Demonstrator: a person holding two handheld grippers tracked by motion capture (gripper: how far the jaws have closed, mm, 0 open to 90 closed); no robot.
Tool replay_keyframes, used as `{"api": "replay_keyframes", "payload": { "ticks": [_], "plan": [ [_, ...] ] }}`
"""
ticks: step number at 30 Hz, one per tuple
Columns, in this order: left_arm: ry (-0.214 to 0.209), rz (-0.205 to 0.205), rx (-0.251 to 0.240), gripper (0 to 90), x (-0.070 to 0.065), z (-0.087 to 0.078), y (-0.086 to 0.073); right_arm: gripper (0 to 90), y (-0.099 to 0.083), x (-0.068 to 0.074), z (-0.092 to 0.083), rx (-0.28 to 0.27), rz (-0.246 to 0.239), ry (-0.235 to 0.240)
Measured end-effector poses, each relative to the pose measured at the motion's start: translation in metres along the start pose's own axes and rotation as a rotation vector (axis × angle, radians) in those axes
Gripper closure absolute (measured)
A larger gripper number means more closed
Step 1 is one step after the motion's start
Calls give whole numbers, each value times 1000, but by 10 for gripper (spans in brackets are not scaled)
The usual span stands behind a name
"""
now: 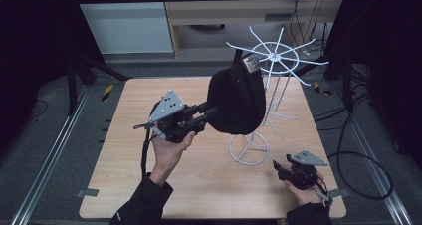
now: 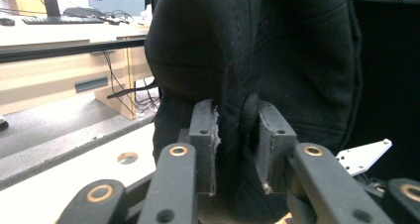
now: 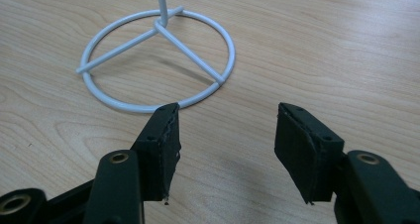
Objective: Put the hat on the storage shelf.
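High view shows a black cap hanging from an upper prong of the white wire rack, its crown bulging toward the left side of the desk and a paper tag at its top by the rack's hub. The cap sits above the desk, in front of the rack's post and over its ring base. The left gripper is held up level in a hand, its jaws reaching the cap's lower left edge. In the left gripper view a fold of the cap's fabric lies between the two pads; the jaws stand narrowly apart, and whether the pads press the fabric cannot be told. The right gripper rests low at the desk's near right corner, well apart from the cap. In the right gripper view its jaws gape wide with nothing between them, bare wood beneath and the ring base just beyond the left pad.
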State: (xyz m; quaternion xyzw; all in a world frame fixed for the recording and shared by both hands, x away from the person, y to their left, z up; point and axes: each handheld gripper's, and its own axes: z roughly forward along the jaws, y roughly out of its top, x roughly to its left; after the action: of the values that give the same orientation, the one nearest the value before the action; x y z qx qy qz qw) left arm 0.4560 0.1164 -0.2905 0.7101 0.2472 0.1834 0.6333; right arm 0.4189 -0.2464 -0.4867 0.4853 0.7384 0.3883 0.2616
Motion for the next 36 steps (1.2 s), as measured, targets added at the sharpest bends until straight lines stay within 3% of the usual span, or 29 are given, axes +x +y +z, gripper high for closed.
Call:
{"api": "replay_keyframes", "payload": {
  "ticks": [5, 16, 24, 31, 36],
  "plan": [
    [9, 8, 0, 560, 2, -6, -4, 430, 0, 0, 0, 0, 0, -1],
    [45, 18, 2, 381, 1, -37, -5, 419, 0, 0, 0, 2, 0, -4],
    [77, 10, -3, 311, 3, -63, -10, 404, 0, 0, 0, 4, 9, -4],
    [149, -7, 30, 306, 16, -81, -26, 389, -1, 0, 1, 1, 10, -11],
    [215, -33, 100, 306, 33, -94, -54, 371, -1, -1, 0, -6, 16, -11]
  ]
}}
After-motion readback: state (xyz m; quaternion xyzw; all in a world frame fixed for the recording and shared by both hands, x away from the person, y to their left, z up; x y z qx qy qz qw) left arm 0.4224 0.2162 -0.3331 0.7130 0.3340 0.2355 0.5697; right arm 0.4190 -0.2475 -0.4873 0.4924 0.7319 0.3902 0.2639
